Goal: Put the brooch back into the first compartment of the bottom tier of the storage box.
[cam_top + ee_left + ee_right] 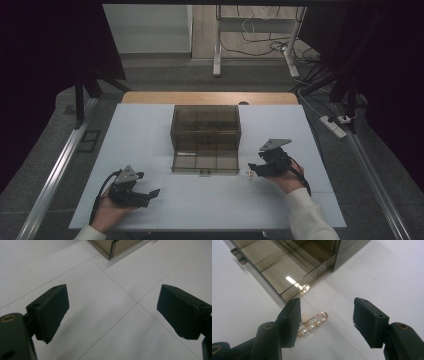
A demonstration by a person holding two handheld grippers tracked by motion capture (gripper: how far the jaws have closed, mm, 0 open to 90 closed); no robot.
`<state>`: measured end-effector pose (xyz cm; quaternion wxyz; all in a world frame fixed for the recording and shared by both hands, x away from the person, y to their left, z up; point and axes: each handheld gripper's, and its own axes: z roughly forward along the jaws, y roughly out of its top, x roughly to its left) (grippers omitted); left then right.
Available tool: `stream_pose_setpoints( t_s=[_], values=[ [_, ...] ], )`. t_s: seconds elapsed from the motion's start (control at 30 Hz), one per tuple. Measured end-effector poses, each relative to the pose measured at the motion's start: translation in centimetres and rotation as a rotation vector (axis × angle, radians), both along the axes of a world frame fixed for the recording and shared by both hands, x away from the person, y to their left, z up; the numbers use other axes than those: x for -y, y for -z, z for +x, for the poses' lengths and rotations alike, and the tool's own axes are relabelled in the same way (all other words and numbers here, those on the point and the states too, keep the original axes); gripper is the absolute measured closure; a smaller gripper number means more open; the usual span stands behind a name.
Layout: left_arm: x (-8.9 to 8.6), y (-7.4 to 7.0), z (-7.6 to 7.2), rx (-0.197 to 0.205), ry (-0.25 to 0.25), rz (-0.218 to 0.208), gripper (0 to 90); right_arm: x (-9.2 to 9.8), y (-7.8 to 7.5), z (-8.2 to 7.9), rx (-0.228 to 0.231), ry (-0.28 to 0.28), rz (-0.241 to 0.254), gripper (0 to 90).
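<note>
A gold pin with three pearls [313,325] lies flat on the white table, just off the corner of a smoky clear drawer box [205,138] whose lower drawer [284,270] stands pulled out. In the high view the pin [248,173] is a small pale speck. My right gripper [325,321] hovers over the pin with its jaws open and spread to either side of it, not touching it; the same gripper [254,168] points left toward the box. My left gripper [152,194] rests low near the table's front left, jaws open with nothing between them [112,312].
The white table top [150,130] has thin seam lines across it. Behind it runs a wooden edge [210,97]. Metal rails flank the table, and a power strip [334,126] with cables lies on the floor at the right.
</note>
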<state>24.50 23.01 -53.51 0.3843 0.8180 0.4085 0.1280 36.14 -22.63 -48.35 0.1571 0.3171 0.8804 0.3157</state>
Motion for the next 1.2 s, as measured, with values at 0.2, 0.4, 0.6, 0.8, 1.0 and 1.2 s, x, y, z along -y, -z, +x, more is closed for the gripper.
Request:
stream_pose_setpoints(
  t_s=[0.2,0.4,0.6,0.8,1.0,1.2],
  values=[
    [0.4,-0.3,-0.4,0.01,0.005,0.004,10.6,-1.2,0.8,-0.4,-0.034,-0.026,-0.061,39.7],
    [0.3,-0.1,-0.2,0.007,0.012,0.008,10.6,-2.2,1.3,-0.6,-0.04,-0.017,-0.106,40.3],
    [0.2,-0.2,-0.2,0.011,0.009,0.01,10.7,-2.5,1.9,-0.6,-0.055,-0.001,-0.148,41.1],
    [0.4,-0.1,-0.3,0.011,0.015,0.016,10.7,-2.7,2.3,-0.7,-0.074,0.006,-0.179,44.4],
    [0.3,-0.1,-0.3,0.011,0.013,0.014,10.7,-2.5,2.2,-0.6,-0.119,0.031,-0.162,56.4],
    [0.3,-0.1,-0.3,0.012,0.014,0.016,10.7,-2.2,2.1,-0.4,-0.153,0.039,-0.145,70.6]
  ],
)
